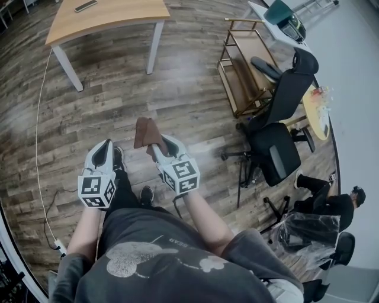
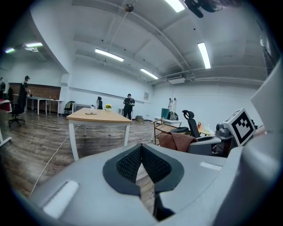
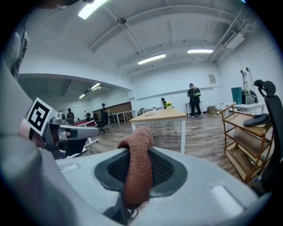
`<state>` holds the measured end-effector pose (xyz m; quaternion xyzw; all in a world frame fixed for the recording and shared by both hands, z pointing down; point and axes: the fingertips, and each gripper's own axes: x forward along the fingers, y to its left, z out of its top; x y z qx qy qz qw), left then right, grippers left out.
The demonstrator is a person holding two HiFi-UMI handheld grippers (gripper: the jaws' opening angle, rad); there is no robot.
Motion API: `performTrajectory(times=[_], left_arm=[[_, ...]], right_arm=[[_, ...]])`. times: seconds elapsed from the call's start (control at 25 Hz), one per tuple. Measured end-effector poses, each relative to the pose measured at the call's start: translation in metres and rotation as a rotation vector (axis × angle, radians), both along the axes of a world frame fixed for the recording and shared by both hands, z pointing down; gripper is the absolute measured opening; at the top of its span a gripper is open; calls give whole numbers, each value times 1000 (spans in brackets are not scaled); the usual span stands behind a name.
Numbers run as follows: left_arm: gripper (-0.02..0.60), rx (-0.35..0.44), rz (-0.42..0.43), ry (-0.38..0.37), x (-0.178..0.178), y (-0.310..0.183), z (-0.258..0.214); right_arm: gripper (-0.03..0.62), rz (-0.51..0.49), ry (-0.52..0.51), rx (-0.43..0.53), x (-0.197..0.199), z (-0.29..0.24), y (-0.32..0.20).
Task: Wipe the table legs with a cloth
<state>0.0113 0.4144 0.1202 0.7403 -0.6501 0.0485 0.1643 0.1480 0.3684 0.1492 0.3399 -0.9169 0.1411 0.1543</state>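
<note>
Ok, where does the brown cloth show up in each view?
Head view: cloth at centre, in the right gripper.
Left gripper view: cloth right of centre, past the jaws.
Right gripper view: cloth lower centre, pinched between the jaws.
Shared landmark: the wooden table, seen in all three.

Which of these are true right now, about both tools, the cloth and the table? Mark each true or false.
1. The right tool grips the brown cloth. True.
2. The table has a wooden top and white legs. True.
3. The cloth is pressed against a leg. False: the table stands well ahead across the floor.
4. The left tool holds a second cloth. False: it is shut and empty.
5. The black office chair stands on the person's left. False: it is on the right.
</note>
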Motion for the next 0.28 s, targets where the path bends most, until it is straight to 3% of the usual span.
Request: performTrajectory(times=[0.28], left_arm=[[18,-5,-4,0,-5,-8,1]], right_arm=[[81,-9,7,1,-4,-2,-8]])
